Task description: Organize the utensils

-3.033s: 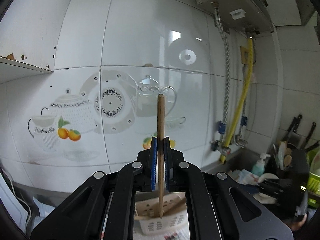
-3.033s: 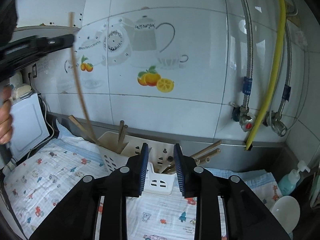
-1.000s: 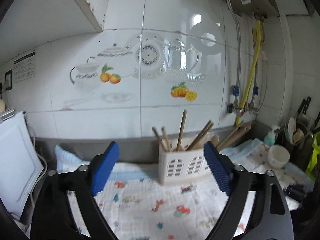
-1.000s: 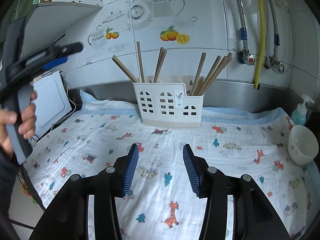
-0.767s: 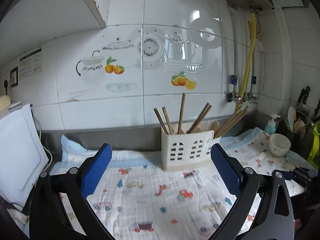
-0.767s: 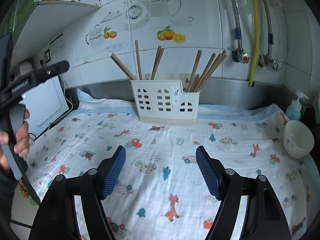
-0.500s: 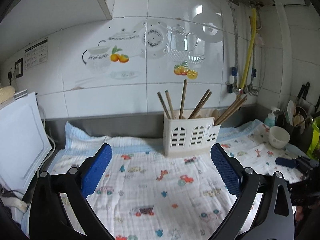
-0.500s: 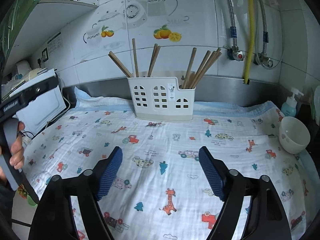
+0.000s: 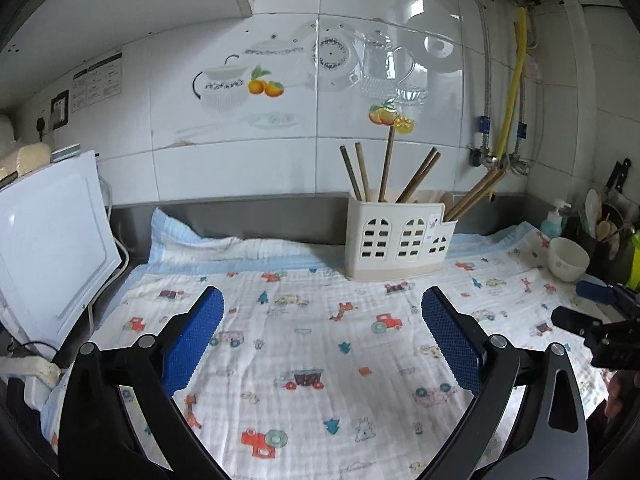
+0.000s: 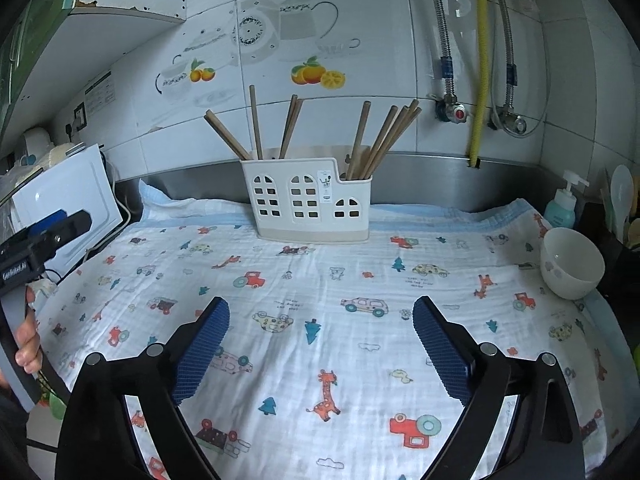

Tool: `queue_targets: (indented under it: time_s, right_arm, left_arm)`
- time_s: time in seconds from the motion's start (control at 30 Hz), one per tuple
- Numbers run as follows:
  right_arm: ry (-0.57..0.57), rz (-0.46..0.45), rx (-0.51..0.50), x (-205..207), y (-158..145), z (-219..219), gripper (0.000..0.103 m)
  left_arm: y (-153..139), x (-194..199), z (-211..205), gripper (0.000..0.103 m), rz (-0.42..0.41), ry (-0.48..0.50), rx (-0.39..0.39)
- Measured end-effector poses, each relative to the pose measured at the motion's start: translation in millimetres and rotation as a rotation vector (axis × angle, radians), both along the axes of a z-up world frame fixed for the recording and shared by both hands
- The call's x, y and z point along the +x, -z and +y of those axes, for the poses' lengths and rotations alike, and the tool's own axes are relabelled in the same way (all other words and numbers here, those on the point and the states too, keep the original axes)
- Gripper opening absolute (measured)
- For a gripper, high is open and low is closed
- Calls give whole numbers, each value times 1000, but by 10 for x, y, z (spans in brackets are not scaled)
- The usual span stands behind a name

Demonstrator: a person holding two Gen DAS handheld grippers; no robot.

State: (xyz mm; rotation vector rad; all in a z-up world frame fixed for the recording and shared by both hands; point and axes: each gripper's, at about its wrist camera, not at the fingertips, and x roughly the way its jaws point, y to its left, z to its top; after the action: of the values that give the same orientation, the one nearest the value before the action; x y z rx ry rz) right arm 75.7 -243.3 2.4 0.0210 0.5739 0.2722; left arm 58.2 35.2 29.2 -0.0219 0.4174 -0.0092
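Our left gripper (image 9: 322, 320) had its jaws spread wide with nothing between them, only printed cloth showing in the gap. Our right gripper (image 10: 320, 330) had its jaws opening, likewise with nothing between them. Both pairs of pads were blue and ribbed, set on black hinged arms.

Beyond the jaws lay a white crinkled cloth (image 9: 320, 344) printed with small cars, giraffes and trees, covering the tabletop and edged in pale blue at the far side. At the far edge of it, against the steel backsplash, stood the white plastic utensil holder (image 9: 398, 240), pierced with arched window-shaped holes. Wooden chopsticks (image 9: 386, 168) leaned in it at varied angles, a group in the tall left section and a group in the lower right one.

A round white bowl (image 10: 572, 262) sat on the cloth at the right, well apart from the holder.

The right wrist view alone showed a hand (image 10: 26, 344) at the left edge holding the other gripper's grey handle, and a soap dispenser bottle (image 10: 564, 204) far right. The left wrist view alone showed the right gripper's blue tips at its right edge, and dark knife handles (image 9: 618, 172) on the right wall. A white board (image 9: 48, 240) leaned at the far left in both.
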Motion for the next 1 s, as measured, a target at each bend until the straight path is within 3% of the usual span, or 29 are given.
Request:
queue_targets:
  time_s: [0.47,1.0]
  right_arm:
    - [3,12,-3,-28,51,2,92]
    - [1,19,-8,-37,80,16,93]
  left_arm:
    - [246,-56,8,98,89,16,-44]
    - [381,-60,-33,98,123,46,-72]
